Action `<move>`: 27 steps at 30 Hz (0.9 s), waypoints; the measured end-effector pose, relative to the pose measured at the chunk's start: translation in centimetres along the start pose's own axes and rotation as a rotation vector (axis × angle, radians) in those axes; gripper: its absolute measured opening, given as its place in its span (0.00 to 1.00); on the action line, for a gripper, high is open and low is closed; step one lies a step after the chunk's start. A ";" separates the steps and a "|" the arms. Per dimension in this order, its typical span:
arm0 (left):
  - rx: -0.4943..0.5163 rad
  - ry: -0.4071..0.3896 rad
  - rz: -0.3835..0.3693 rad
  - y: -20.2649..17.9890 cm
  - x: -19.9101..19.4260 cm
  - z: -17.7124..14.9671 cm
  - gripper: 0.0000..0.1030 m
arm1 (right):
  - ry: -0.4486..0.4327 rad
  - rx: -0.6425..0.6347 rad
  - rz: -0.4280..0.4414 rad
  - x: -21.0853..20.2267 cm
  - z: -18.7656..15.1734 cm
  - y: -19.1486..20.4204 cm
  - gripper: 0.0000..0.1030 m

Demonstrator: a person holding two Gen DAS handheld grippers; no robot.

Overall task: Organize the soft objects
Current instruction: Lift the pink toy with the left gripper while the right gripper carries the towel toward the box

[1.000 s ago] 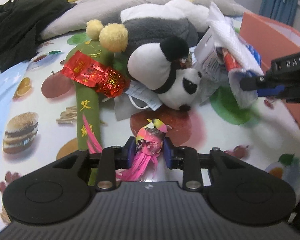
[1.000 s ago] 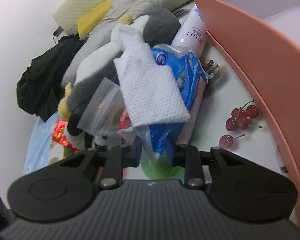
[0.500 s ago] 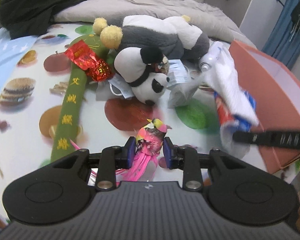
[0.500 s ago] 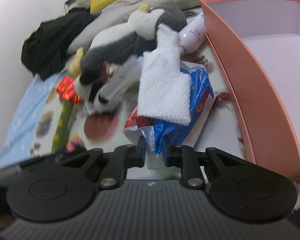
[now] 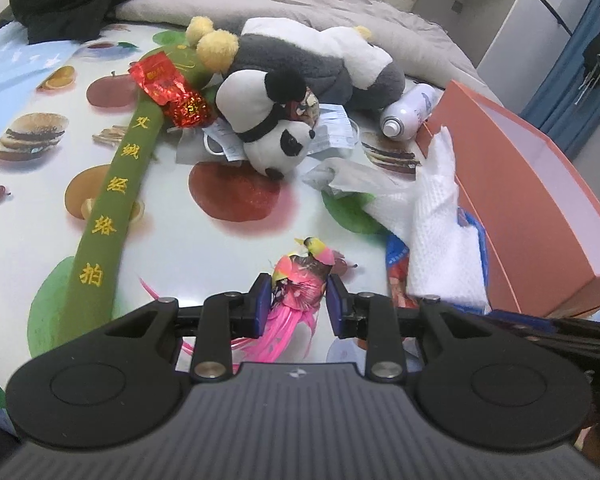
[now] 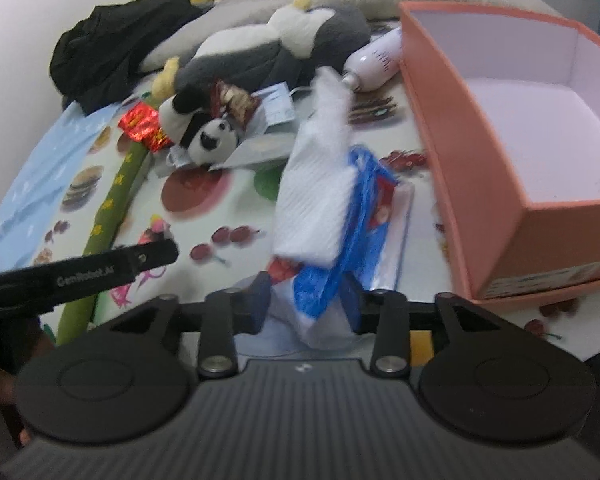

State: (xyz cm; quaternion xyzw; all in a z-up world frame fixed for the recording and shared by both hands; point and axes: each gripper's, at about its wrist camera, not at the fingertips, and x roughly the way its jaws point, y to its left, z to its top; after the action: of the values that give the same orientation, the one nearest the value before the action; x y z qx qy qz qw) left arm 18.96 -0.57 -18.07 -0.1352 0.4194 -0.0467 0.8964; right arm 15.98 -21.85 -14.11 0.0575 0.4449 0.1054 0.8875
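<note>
Blue packet (image 6: 350, 216) carried nearer orange box (image 6: 496, 184), panda plush (image 5: 268, 136) behind

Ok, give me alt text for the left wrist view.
The left gripper grips a pink feathered bird toy above a fruit-print cloth. Beyond lie a panda plush and green strap; an orange box stands at right.

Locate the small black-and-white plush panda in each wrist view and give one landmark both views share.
Left wrist view: the small black-and-white plush panda lies upper centre, its face toward the camera, on pale blue face masks.
Right wrist view: the panda is upper left, beside the red foil packet.
Shared landmark: the open salmon-pink cardboard box, to the right of the panda in both.
</note>
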 end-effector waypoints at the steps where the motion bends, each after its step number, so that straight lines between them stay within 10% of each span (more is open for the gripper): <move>1: -0.006 0.000 -0.001 0.1 0.0 0.1 0.33 | -0.014 0.004 -0.006 -0.3 0.1 -0.1 0.45; 17: -0.015 0.009 0.007 0.4 0.4 0.1 0.33 | -0.072 -0.149 -0.090 3.4 1.6 1.3 0.44; 22: -0.024 0.006 0.011 0.5 0.2 0.2 0.33 | -0.063 -0.187 -0.090 3.7 1.1 1.7 0.10; 27: -0.032 -0.005 0.015 0.2 -0.4 0.4 0.33 | -0.086 -0.182 -0.060 2.9 1.2 1.9 0.06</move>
State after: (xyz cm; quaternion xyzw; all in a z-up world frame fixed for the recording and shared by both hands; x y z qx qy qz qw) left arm 19.01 -0.17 -17.59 -0.1464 0.4191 -0.0330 0.8955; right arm 18.39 -19.34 -15.27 -0.0320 0.3963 0.1164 0.9101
